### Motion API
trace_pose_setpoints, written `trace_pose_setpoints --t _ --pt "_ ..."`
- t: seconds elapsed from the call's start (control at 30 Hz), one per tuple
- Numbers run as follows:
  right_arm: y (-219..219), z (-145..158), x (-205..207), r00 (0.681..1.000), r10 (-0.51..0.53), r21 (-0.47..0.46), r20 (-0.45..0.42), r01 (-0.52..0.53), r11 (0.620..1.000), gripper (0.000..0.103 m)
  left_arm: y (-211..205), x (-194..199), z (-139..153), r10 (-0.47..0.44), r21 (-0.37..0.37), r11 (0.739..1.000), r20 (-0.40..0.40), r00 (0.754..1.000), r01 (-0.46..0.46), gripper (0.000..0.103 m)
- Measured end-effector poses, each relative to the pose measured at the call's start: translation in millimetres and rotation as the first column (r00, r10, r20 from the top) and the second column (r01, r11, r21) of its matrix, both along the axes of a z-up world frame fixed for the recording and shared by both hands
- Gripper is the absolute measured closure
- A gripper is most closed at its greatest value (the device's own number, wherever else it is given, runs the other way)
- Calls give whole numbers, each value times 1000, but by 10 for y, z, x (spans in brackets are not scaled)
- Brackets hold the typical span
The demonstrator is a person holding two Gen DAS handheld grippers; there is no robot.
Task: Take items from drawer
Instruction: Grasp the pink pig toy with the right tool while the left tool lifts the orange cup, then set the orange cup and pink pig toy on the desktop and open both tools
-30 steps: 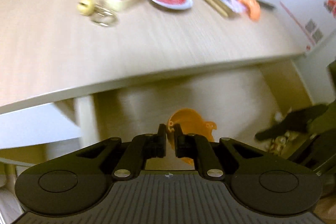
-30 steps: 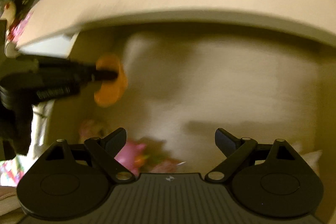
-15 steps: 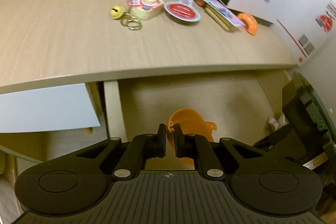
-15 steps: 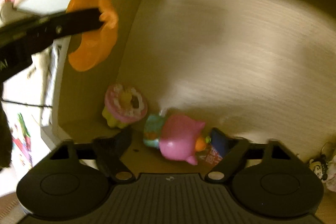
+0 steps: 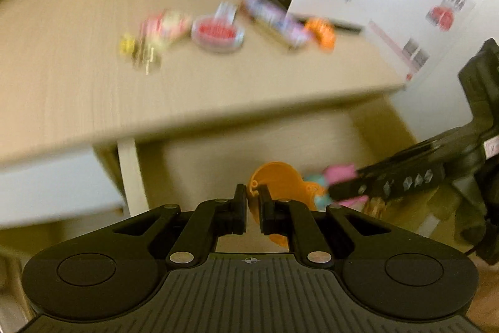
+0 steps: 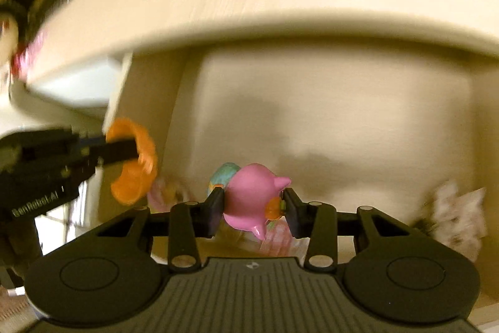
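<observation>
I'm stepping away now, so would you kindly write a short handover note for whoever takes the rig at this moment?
Left gripper: shut on the orange toy, held in the air below the tabletop.
Right gripper: shut on the pink toy, held over the open drawer.
Done: several small items already lie on the tabletop; the view is too blurred to name them.
Left: set both toys on the tabletop, then fetch what remains in the drawer, including a pale blurred item at its right side.
</observation>
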State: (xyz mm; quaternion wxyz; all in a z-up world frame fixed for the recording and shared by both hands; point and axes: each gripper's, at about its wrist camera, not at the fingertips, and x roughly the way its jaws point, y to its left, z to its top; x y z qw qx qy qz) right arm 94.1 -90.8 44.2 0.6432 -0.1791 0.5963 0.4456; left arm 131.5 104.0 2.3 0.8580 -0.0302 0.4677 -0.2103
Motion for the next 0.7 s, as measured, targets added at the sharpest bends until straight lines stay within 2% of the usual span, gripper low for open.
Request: trace_pose_setpoints --t 0.13,0.27,0.33,0.4,0.53,0.7 --pt "-205 544 277 986 -126 150 112 109 983 63 -27 214 419 3 -50 999 121 993 4 93" --pt "-280 1154 703 932 -222 284 287 139 949 63 -111 517 792 17 -83 997 245 969 4 93" --pt "-275 1394 912 900 -258 332 351 138 933 63 -152 691 841 34 -94 996 280 959 -8 93" --pt "-268 1507 1066 880 -277 343 386 142 929 63 -184 860 763 56 -100 995 276 960 -30 93" --pt "-103 1354 1333 875 -286 326 392 159 932 63 -292 1177 430 74 -74 995 222 972 -59 93" --pt "156 955 1450 874 -265 272 407 161 949 63 -346 1408 47 91 -54 995 140 986 -84 93"
